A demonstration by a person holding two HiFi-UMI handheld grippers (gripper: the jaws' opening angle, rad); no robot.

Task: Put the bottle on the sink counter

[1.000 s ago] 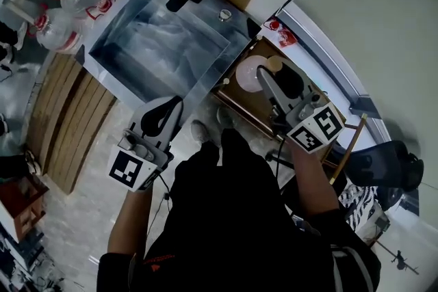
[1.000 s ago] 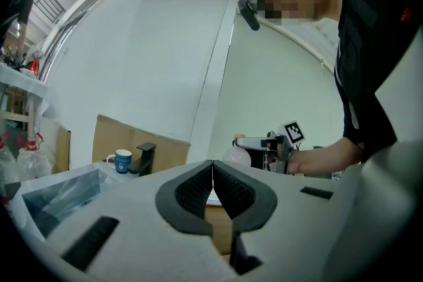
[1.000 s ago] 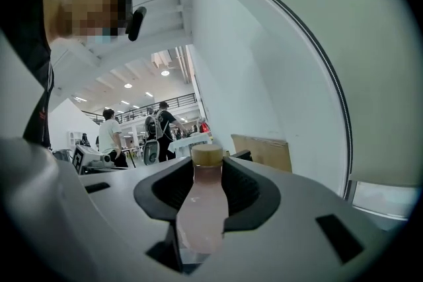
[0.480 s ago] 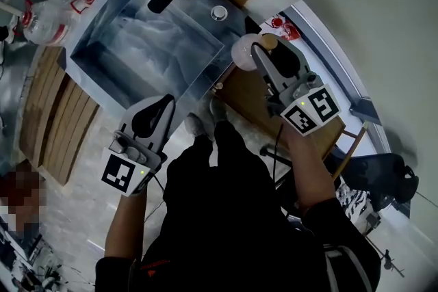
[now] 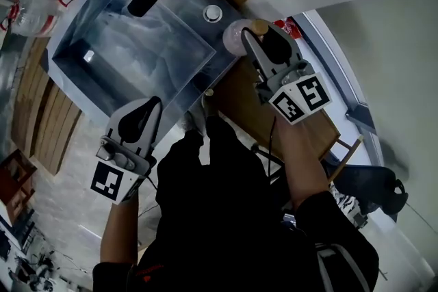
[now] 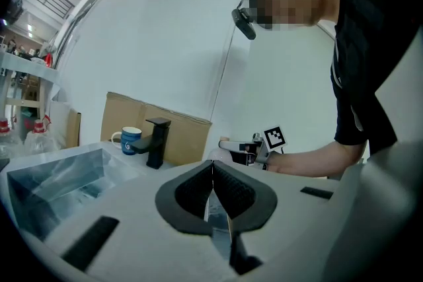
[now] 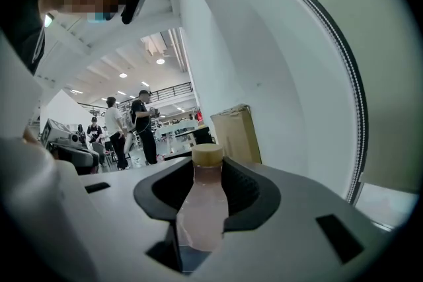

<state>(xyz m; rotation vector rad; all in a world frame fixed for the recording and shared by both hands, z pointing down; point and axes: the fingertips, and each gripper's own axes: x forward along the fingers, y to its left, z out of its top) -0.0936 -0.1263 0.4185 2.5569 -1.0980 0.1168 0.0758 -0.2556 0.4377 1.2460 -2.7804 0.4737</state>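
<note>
You wear a black short-sleeved top (image 5: 226, 215). Your left tool (image 5: 156, 102) and right tool (image 5: 263, 37) are pale grey with black ribbed pads (image 6: 236, 191) — each carries a white cube (image 5: 113, 181) with black square markers. A thin black cable (image 5: 274, 140) leaves the right one.

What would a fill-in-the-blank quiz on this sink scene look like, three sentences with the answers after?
1. The right gripper is shut on a pinkish ____ with a tan cap.
2. The left gripper has its jaws together and holds ____.
3. The blue mug stands next to the black ____ of the sink.

Missing words: bottle; nothing; faucet.
</note>
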